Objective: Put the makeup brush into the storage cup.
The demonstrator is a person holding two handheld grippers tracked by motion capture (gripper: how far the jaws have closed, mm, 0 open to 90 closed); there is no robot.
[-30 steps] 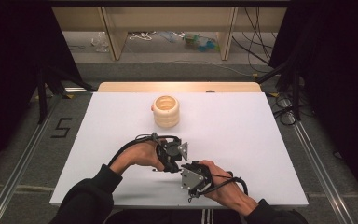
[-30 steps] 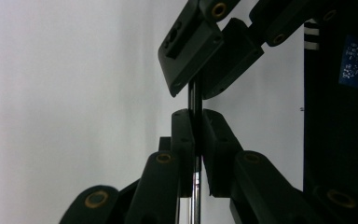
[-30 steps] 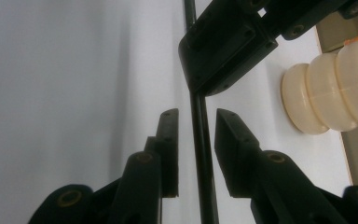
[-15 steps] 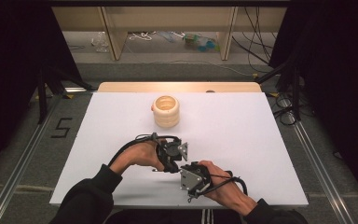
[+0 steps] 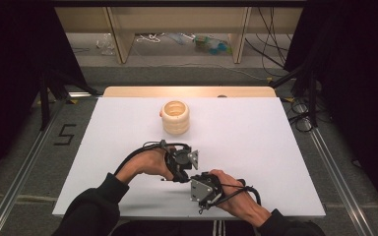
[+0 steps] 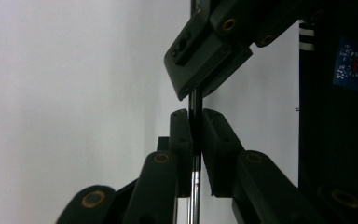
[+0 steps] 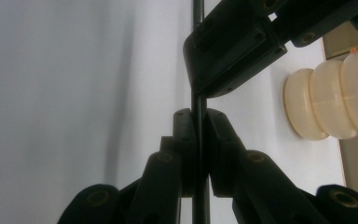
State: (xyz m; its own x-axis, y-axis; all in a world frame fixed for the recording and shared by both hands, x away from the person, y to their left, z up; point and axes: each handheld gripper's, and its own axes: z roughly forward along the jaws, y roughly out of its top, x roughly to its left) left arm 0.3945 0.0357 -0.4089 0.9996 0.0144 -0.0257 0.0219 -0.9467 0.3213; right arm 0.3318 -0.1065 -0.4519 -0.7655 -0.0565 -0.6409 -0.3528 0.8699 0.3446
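Thin dark rod [image 6: 195,100] sits clamped between both our tongs, left [image 6: 195,122] and right [image 7: 199,122], just above the white bench [image 5: 256,132]; we judge it mid-handover; next, one pair must release carefully.

a cream ribbed jar [image 5: 175,117] stands upright on the white table [image 5: 275,147], toward its far middle, well apart from the near edge. beyond the table runs a pale wooden board [image 5: 187,91]. on the grey floor at the left a black number five [image 5: 65,134] is marked beside a metal rail [image 5: 22,177]
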